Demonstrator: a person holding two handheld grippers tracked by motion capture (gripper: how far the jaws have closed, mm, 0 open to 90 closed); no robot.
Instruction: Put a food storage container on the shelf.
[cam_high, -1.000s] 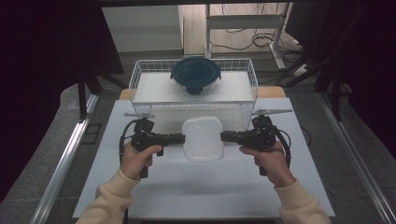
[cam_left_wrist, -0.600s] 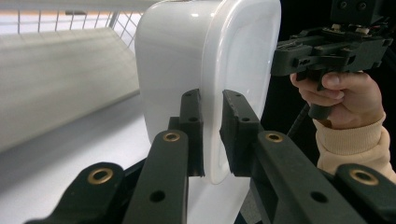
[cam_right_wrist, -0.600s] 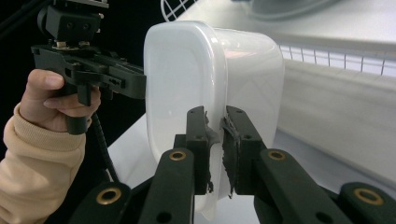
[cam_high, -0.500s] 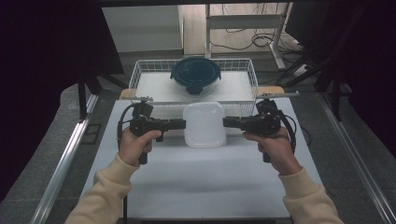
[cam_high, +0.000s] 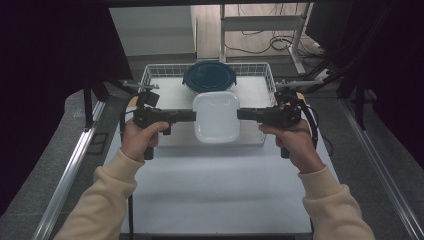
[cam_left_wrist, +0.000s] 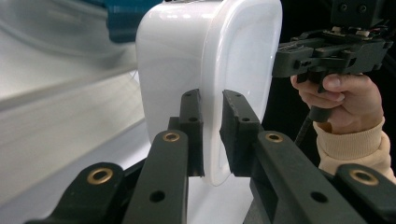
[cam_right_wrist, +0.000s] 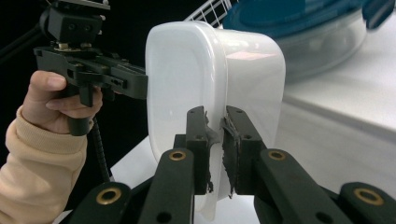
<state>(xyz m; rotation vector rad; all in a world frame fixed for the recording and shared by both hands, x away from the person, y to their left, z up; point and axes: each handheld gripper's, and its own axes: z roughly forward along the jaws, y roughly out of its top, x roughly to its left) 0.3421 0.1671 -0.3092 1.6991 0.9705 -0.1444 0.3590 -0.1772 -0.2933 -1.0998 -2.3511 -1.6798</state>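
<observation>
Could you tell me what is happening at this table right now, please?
A person holds a claw in each hand and carries a white plastic container between them. The left claw is clamped on one rim and the right claw on the opposite rim. The container is held in the air above the near edge of a white wire basket. Inside the basket, further back, sits a round container with a dark blue lid.
</observation>
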